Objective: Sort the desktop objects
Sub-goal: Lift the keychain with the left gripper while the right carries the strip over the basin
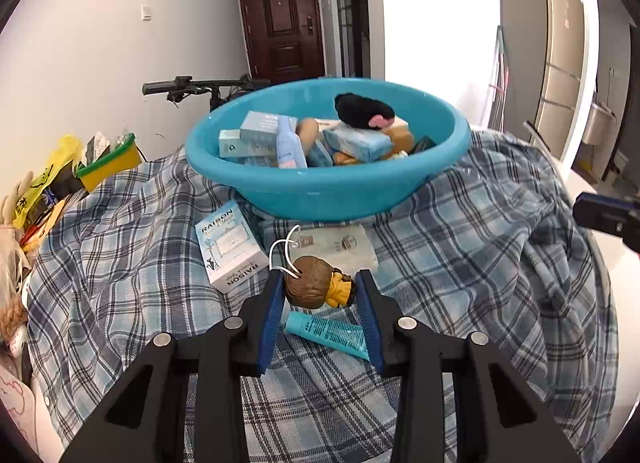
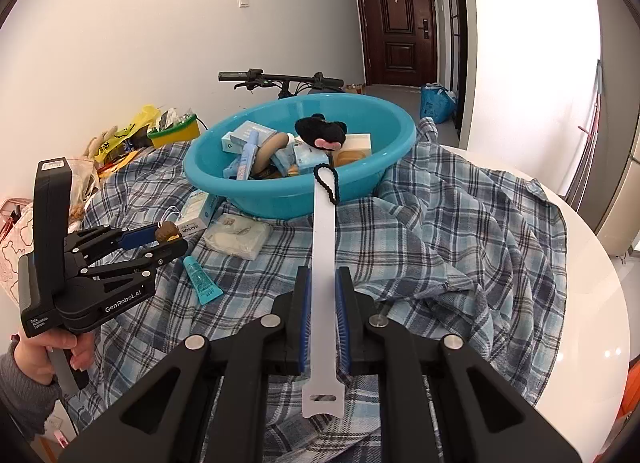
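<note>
1. Plaid cloth (image 1: pixel 500 231): covers the table top and carries everything else. The sorting step in hand looks like moving loose items from this cloth into the basin.
2. Blue basin (image 1: pixel 328 191): stands on the cloth at the far side, already holding boxes, a bottle and a black plush item (image 1: pixel 362 111). It is judged to be the collecting vessel.
3. Left gripper (image 1: pixel 322 291): its blue pads are clamped on a small brown-haired figurine (image 1: pixel 316 287), one pad on each side. In the right wrist view the figurine (image 2: pixel 167 231) appears held clear of the cloth, near the basin's front wall. The next move likely calls for carrying it over the rim before the pads part.
4. Right gripper (image 2: pixel 324 303): fingers pressed together on a long white strap (image 2: pixel 323 263), whose black cord loop (image 2: pixel 327 183) at the far end hangs in line with the basin's front wall. It too probably needs a lift over the rim.
5. White box (image 1: pixel 230 251), marked RAISON: lies on the cloth just before the basin, not yet sorted.
6. Clear packet (image 2: pixel 236 235): lies beside that box, untouched.
7. Teal tube (image 1: pixel 330 333): lies on the cloth beneath the left gripper's fingers, still to be collected.
</note>
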The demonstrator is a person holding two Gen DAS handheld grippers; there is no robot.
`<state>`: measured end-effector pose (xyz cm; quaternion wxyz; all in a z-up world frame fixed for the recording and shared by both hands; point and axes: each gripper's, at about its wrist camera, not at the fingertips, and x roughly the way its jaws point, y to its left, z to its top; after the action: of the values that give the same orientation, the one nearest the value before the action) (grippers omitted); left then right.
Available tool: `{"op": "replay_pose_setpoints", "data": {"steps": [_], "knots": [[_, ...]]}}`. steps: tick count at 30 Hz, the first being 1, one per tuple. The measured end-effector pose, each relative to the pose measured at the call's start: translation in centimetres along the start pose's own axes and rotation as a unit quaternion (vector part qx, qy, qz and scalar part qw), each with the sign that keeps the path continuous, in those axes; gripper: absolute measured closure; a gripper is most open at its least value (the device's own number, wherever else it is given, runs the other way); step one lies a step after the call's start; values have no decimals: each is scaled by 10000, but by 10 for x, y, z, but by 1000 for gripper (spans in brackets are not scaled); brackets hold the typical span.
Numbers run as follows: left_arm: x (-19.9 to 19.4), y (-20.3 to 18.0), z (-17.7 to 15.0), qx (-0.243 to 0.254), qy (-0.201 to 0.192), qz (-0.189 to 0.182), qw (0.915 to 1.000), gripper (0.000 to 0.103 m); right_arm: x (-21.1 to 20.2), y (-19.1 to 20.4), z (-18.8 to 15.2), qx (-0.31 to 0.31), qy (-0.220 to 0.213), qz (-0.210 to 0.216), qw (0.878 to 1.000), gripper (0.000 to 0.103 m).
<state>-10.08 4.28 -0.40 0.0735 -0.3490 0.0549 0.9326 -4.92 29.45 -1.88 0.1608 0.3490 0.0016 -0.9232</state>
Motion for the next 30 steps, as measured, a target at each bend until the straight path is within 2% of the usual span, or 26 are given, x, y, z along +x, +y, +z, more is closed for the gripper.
{"op": "replay_pose_setpoints", "data": {"steps": [7,18,30], "knots": [[-48,16,17,-377,-1075,320,9930,65,-17,24,17,-73,-702,-227,9972,92],[-105,24,46,-410,-2141,518,9746,65,-55,50,48,-214,-1771,-410,9831,92],[-124,28,55,-439,-2282,504,9713,65,-75,56,54,-347,-2108,-401,9761,92]]}}
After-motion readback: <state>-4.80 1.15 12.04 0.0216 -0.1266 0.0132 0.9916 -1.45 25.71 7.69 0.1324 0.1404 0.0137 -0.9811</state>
